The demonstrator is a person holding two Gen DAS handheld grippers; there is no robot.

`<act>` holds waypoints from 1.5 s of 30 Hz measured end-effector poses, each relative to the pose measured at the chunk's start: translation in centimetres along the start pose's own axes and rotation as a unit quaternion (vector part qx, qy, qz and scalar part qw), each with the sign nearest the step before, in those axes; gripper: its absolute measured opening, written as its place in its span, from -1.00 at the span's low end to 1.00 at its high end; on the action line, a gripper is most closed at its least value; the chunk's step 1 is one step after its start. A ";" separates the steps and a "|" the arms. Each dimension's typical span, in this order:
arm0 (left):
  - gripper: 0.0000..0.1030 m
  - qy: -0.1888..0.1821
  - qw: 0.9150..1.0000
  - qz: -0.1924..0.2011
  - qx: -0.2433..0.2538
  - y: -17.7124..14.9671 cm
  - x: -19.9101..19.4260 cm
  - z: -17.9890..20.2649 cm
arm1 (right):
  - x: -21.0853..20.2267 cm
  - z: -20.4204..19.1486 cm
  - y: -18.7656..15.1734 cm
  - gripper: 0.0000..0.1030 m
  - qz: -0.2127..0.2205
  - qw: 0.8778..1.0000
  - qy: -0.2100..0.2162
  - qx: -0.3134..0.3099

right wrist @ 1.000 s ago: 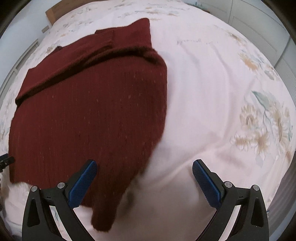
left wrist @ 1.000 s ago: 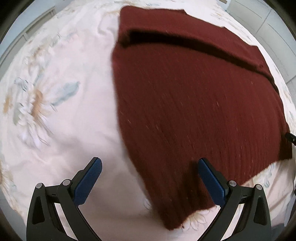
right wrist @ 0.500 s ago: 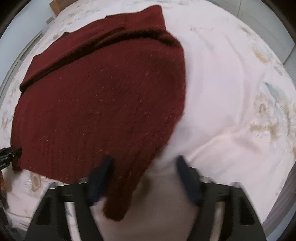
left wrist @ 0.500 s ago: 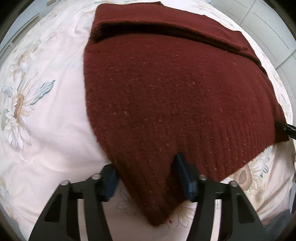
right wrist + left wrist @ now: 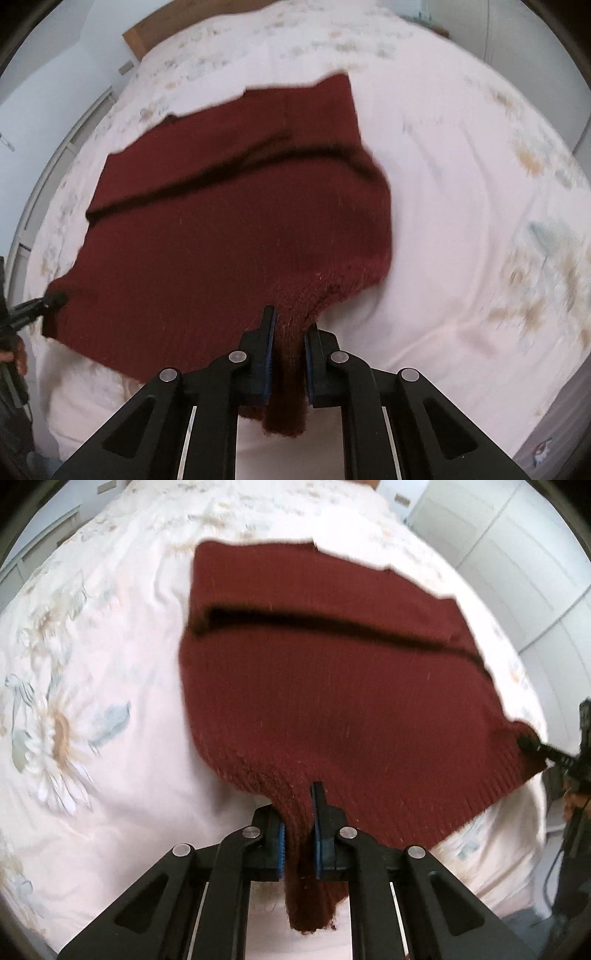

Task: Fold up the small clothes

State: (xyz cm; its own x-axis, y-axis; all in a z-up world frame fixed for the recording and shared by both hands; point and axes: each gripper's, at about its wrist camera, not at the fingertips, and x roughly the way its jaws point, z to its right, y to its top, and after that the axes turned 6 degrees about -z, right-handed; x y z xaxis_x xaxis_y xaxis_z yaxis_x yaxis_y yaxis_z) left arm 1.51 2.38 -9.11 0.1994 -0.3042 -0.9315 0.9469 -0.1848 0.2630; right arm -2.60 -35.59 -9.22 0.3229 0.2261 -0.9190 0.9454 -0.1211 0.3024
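A dark red knitted sweater (image 5: 332, 686) lies spread on a bed, with a fold line across its far part. My left gripper (image 5: 298, 834) is shut on its near left corner and lifts it off the sheet. My right gripper (image 5: 288, 350) is shut on the near right corner of the sweater (image 5: 240, 229), also lifted. Each gripper shows at the other view's edge: the right gripper (image 5: 532, 744) and the left gripper (image 5: 48, 301). Knit fabric hangs down between both pairs of blue pads.
The bed has a pale pink floral sheet (image 5: 92, 701) that also shows in the right wrist view (image 5: 480, 221). White cupboard doors (image 5: 517, 565) stand at the far right. A wooden headboard (image 5: 155, 33) and a white wall lie beyond the bed.
Both grippers went from open above the sweater's near corners to shut on them. The near hem is now raised off the sheet and the views have pulled back.
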 end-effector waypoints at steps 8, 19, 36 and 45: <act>-0.83 -0.023 0.998 0.048 -0.031 5.1 -4.1 -1.2 | -2.9 -0.4 5.5 -0.77 0.062 0.998 -0.002 0.010; -0.83 0.016 0.994 0.102 -0.046 14.7 -7.0 -3.8 | -3.3 0.1 16.3 -0.78 0.117 0.993 -0.009 0.033; -0.70 0.125 0.990 0.037 -0.051 20.5 4.7 -5.9 | 8.9 0.0 23.2 -0.73 0.021 0.996 -0.079 0.031; 0.32 0.147 0.988 0.046 -0.019 20.4 4.6 -3.5 | 8.3 -0.6 21.9 0.36 0.035 0.995 -0.082 0.033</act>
State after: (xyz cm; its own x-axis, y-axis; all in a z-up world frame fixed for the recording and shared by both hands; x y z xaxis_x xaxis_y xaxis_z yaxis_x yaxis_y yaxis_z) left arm 22.64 0.47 -8.94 0.3442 -0.0327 -0.9383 0.9291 -0.1321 0.3454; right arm 20.80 -35.80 -10.04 0.3718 0.0539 -0.9267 0.9140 -0.1958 0.3553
